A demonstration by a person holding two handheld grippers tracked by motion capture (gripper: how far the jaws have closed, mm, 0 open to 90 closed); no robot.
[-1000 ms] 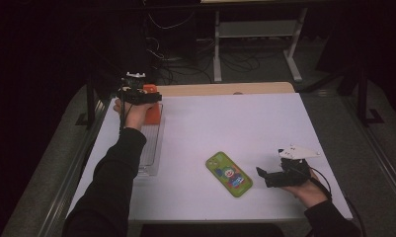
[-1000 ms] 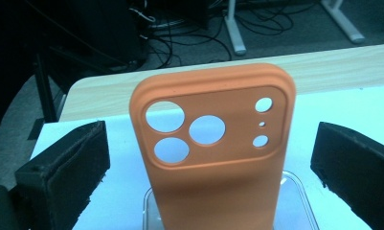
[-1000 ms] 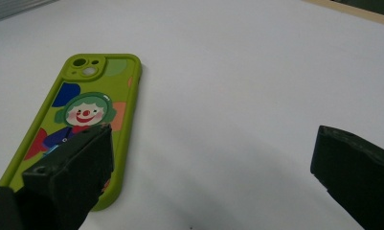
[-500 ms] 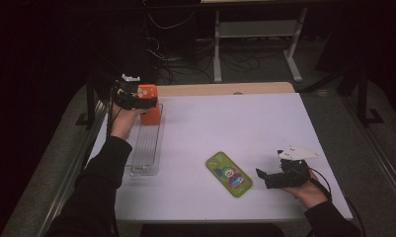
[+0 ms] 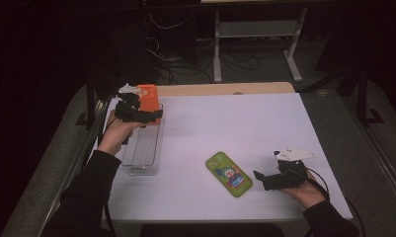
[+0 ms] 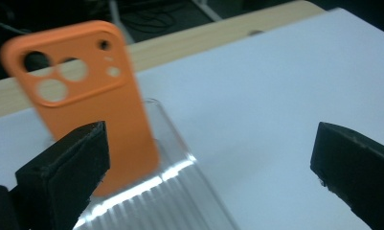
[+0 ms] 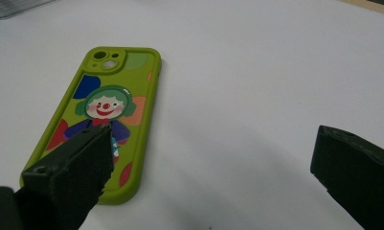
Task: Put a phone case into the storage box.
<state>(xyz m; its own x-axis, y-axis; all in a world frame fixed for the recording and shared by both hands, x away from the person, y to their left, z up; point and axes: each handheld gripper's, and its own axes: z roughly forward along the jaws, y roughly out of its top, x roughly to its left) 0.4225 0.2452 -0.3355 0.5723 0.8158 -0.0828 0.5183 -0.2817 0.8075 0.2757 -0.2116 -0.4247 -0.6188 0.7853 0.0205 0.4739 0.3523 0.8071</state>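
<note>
An orange phone case (image 6: 84,96) stands upright at the far end of a clear ridged rack (image 6: 170,196), its camera cut-outs at the top. My left gripper (image 6: 208,163) is open wide just in front of it, with the case near the left jaw and not held. From above, the orange case (image 5: 148,96) and left gripper (image 5: 153,117) are at the table's far left. A green phone case with a clown picture (image 7: 103,120) lies flat on the white table. My right gripper (image 7: 211,167) is open beside its near end, at the front right (image 5: 262,178).
The clear rack (image 5: 143,145) runs along the left side of the white table top (image 5: 245,123). A wooden strip (image 5: 225,89) borders the far edge. Beyond it are dark floor, cables and a metal stand (image 5: 255,29).
My left gripper has drawn back toward the near side, away from the orange case, which stays standing in the rack. The right gripper and green case have not moved.
</note>
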